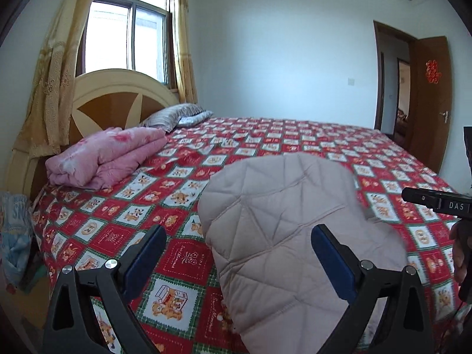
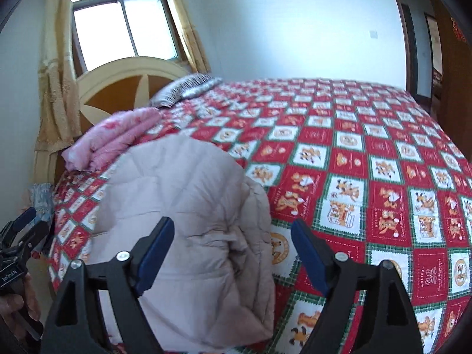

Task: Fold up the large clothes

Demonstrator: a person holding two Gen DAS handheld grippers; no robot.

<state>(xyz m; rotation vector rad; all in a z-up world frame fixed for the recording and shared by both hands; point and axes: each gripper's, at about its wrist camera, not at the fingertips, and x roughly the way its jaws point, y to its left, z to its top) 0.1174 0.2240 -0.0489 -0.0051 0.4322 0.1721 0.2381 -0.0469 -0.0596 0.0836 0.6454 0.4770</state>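
Observation:
A pale pink quilted padded garment (image 1: 283, 236) lies folded in a bundle on the red patterned bedspread (image 1: 324, 147), near the bed's front edge. My left gripper (image 1: 239, 253) is open and empty above the garment's left part. In the right wrist view the same garment (image 2: 188, 221) sits bunched with its rolled end toward me. My right gripper (image 2: 233, 250) is open and empty above the garment's right side. The right gripper's black body also shows in the left wrist view (image 1: 436, 203); the left gripper also shows in the right wrist view (image 2: 17, 236), at the left edge.
A folded pink blanket (image 1: 106, 159) and a striped pillow (image 1: 177, 115) lie by the round headboard (image 1: 118, 94). A window with yellow curtains (image 1: 53, 73) is behind. An open wooden door (image 1: 427, 97) stands at the right. A blue cloth (image 1: 14, 236) hangs at the bed's left side.

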